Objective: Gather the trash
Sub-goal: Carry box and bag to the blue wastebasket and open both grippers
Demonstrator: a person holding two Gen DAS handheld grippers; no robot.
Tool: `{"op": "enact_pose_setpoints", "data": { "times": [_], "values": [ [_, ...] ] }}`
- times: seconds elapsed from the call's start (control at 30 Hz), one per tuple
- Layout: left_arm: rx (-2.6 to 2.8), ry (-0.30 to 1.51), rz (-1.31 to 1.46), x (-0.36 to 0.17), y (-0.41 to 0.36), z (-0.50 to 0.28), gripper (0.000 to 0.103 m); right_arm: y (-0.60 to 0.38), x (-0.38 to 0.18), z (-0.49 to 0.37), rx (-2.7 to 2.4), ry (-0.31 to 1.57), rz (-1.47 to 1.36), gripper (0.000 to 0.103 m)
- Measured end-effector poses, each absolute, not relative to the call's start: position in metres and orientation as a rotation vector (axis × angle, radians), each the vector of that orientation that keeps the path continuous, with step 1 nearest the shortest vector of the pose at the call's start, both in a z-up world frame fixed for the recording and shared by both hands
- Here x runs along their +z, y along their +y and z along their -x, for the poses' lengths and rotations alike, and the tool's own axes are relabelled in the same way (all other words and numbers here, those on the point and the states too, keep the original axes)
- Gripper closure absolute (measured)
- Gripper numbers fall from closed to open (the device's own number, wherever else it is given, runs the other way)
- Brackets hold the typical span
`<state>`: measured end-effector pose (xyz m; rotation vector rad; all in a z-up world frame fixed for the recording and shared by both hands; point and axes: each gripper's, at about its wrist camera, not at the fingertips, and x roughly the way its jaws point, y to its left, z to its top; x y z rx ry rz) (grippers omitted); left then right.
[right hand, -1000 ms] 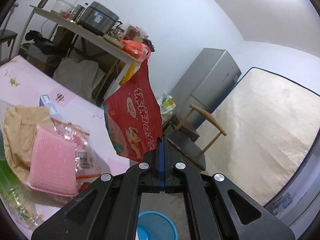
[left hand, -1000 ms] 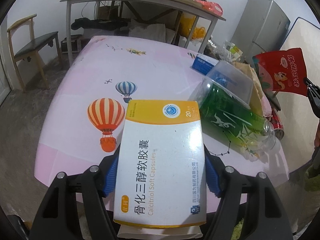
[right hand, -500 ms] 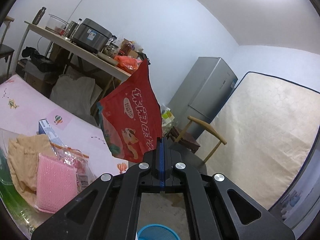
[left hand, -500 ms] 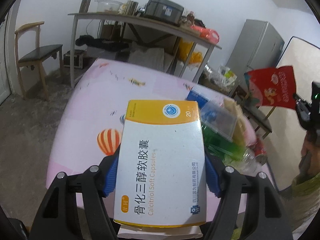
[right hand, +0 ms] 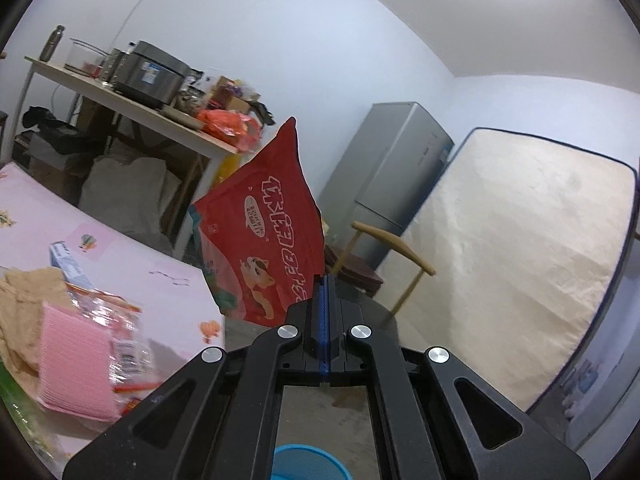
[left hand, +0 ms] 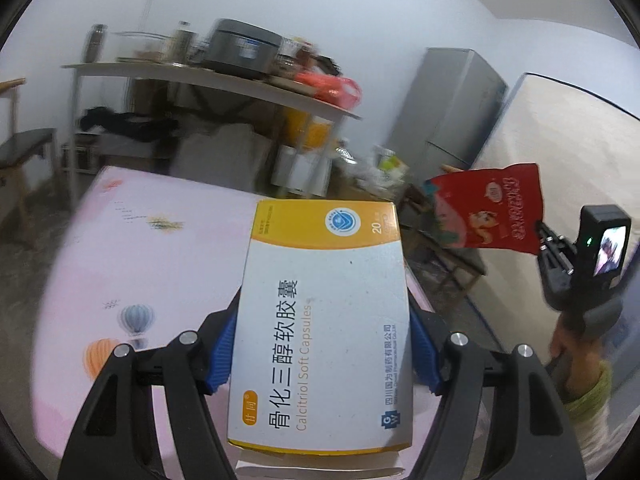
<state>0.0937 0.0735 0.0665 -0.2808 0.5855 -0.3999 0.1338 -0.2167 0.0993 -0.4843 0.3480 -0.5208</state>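
Trash is what we are carrying in both hands: our left gripper (left hand: 322, 354) is clamping the capsule box (left hand: 326, 328) across its width, and it is now riding higher above the pink table (left hand: 132, 264) than a second ago. To the right, our right gripper (right hand: 323, 320) is pinching the red snack bag (right hand: 266, 236) by its edge, jaws fully together, above the blue bin (right hand: 308, 462), so we judge dropping comes next.

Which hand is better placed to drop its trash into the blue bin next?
Right, probably. The right gripper, shut on the red snack bag, has the blue bin just below it. The left gripper holds the medicine box over the pink table.
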Motion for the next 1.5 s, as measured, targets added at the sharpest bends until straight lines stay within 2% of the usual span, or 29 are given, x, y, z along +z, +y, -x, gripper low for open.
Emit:
{"op": "enact_pose_setpoints", "data": {
  "times": [0.37, 0.63, 0.83, 1.0, 1.17, 1.23, 1.3, 1.33, 1.37, 1.5],
  "values": [
    [-0.637, 0.653, 0.212, 0.086, -0.069, -0.135, 0.034, -0.297, 0.09, -0.105, -0.7, 0.429, 0.446, 0.103],
    [-0.785, 0.868, 0.156, 0.077, -0.187, -0.175, 0.034, -0.37, 0.05, -0.083, -0.845, 0.598, 0.354, 0.103],
    [-0.862, 1.076, 0.049, 0.042, -0.301, -0.195, 0.034, -0.418, -0.001, -0.064, -0.883, 0.736, 0.214, 0.103],
    [-0.845, 1.278, -0.073, -0.03, -0.389, -0.203, 0.034, -0.446, -0.057, -0.072, -0.825, 0.871, 0.077, 0.103],
    [-0.795, 1.384, -0.125, -0.091, -0.449, -0.217, 0.033, -0.486, -0.116, -0.087, -0.727, 0.972, -0.179, 0.103],
    [-0.762, 1.397, -0.164, -0.111, -0.467, -0.223, 0.029, -0.506, -0.139, -0.091, -0.681, 0.993, -0.277, 0.103],
    [-0.711, 1.402, -0.201, -0.125, -0.475, -0.229, 0.022, -0.517, -0.162, -0.095, -0.672, 0.989, -0.34, 0.094],
    [-0.695, 1.404, -0.206, -0.129, -0.475, -0.233, 0.021, -0.519, -0.171, -0.099, -0.673, 0.999, -0.347, 0.078],
    [-0.685, 1.407, -0.203, -0.131, -0.469, -0.234, 0.02, -0.522, -0.177, -0.096, -0.682, 1.01, -0.355, 0.067],
    [-0.714, 1.38, -0.162, -0.113, -0.447, -0.231, 0.019, -0.523, -0.18, -0.078, -0.689, 1.001, -0.401, 0.066]
  ]
}}
